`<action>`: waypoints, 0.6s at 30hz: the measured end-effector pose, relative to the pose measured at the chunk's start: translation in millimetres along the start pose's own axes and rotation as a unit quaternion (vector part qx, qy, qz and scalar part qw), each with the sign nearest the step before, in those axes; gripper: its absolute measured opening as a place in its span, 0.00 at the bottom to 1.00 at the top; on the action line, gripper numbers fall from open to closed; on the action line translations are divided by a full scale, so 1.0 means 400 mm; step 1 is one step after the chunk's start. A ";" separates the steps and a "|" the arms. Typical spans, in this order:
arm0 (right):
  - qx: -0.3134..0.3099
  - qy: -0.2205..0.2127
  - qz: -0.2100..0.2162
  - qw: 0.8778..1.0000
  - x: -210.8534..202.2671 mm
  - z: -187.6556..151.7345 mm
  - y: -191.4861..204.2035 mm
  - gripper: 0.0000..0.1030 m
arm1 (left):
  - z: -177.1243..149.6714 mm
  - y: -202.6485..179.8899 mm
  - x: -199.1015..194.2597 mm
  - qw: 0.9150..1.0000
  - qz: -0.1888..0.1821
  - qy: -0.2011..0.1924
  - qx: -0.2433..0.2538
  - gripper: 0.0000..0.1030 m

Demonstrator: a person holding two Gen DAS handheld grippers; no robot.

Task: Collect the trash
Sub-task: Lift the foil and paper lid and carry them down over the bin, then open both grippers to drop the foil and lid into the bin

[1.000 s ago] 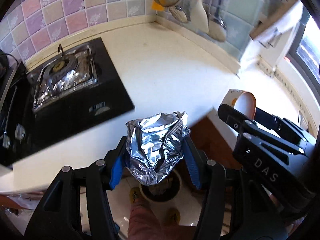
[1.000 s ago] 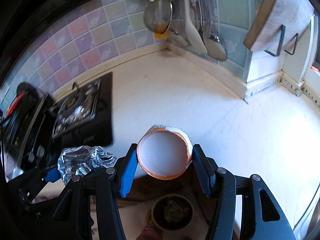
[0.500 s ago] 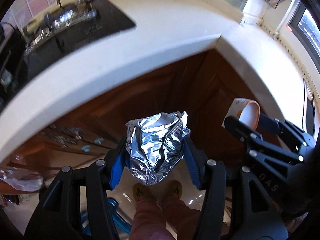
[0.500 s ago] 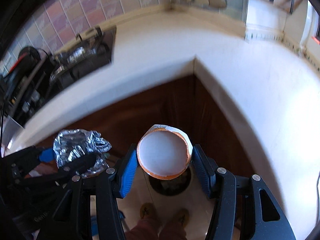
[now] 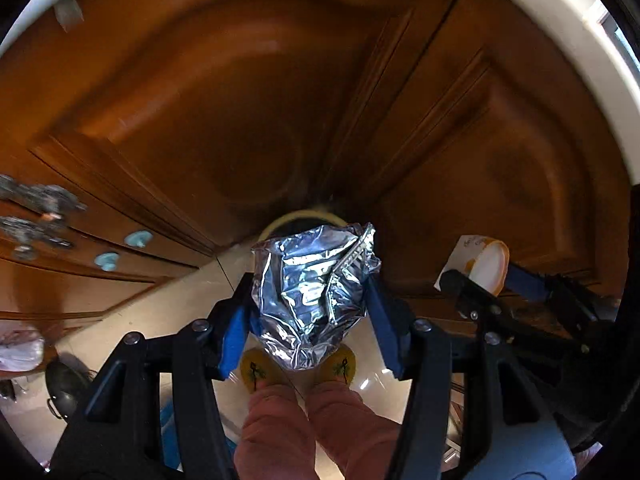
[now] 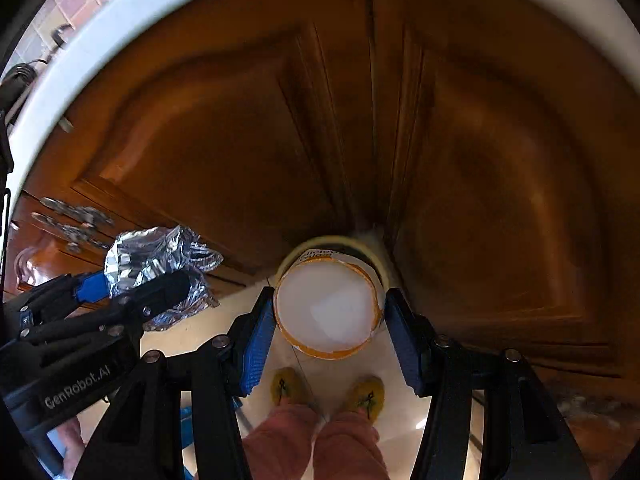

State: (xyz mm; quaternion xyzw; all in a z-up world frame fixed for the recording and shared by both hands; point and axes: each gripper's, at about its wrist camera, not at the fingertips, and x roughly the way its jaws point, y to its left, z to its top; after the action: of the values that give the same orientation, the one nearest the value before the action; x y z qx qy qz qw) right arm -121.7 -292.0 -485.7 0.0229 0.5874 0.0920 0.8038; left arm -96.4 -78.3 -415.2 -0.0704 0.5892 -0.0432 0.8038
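My left gripper [image 5: 310,308] is shut on a crumpled ball of silver foil [image 5: 312,292]. It hangs over the floor in front of the wooden cabinet doors. My right gripper [image 6: 330,312] is shut on a paper cup [image 6: 328,308] with an orange rim, its white bottom facing the camera. A round bin with a pale yellow rim [image 5: 280,222] stands on the floor in the cabinet corner; both held things mostly hide it. In the right wrist view the bin rim [image 6: 316,242] shows just beyond the cup, and the foil [image 6: 160,264] in the left gripper [image 6: 132,292] hangs to the left.
Brown wooden cabinet doors [image 5: 280,100] fill the view under a white counter edge [image 6: 80,52]. The person's legs in pink trousers [image 5: 304,428] and yellow slippers [image 6: 364,394] stand on the pale tiled floor. A dark pan [image 5: 62,384] and a white bag [image 5: 20,350] lie at the lower left.
Both grippers have dropped from above the counter to below its edge, in front of the cabinet doors, and tilted further down. The foil and the cup stayed gripped.
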 end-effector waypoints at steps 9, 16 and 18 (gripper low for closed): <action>0.002 0.057 0.019 0.998 0.212 -0.052 -0.078 0.54 | -0.007 0.001 0.235 0.999 -0.011 0.041 0.013 0.50; -0.003 0.074 0.027 0.997 0.327 -0.041 -0.073 0.55 | -0.005 0.002 0.331 0.997 -0.003 0.061 0.052 0.56; 0.005 0.078 0.027 0.997 0.351 -0.026 -0.063 0.55 | -0.002 0.008 0.344 0.996 -0.001 0.066 0.057 0.70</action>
State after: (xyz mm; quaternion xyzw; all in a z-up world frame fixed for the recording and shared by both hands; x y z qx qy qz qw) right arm -87.5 -292.8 -624.6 0.0352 0.6482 0.1119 0.7524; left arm -55.5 -96.1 -545.6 -0.0224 0.6374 -0.0819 0.7659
